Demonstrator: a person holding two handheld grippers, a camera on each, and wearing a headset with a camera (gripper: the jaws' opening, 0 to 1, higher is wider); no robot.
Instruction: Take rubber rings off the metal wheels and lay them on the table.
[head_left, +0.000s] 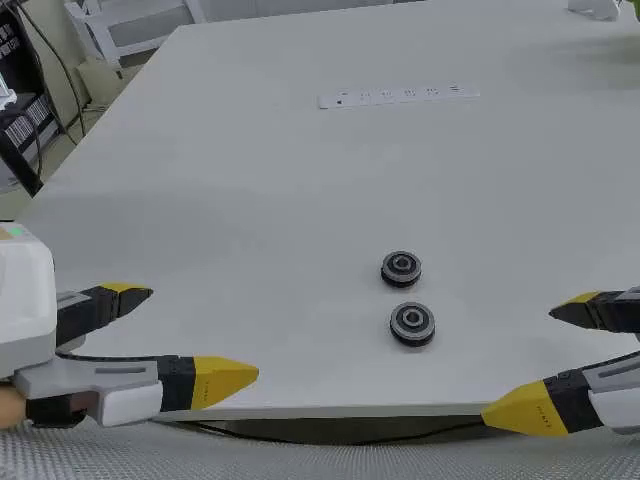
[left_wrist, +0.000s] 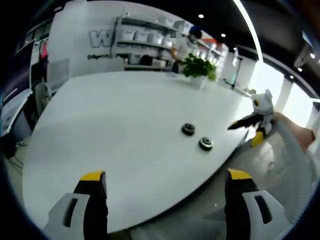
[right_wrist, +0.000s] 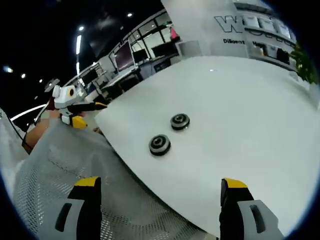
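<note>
on the white bench (head_left: 250, 200), near its front edge, the far wheel (head_left: 401, 268) lies just beside the near wheel (head_left: 412, 323), each metal wheel with a black rubber ring (head_left: 412, 342) around it. the left gripper (head_left: 200, 333) hovers at the front-left edge, fingers (head_left: 225, 378) wide and empty. the right gripper (head_left: 520, 360) hangs front-right, fingers likewise wide, empty. both are well apart from the wheels. a power strip (head_left: 398, 96) lies farther back.
</note>
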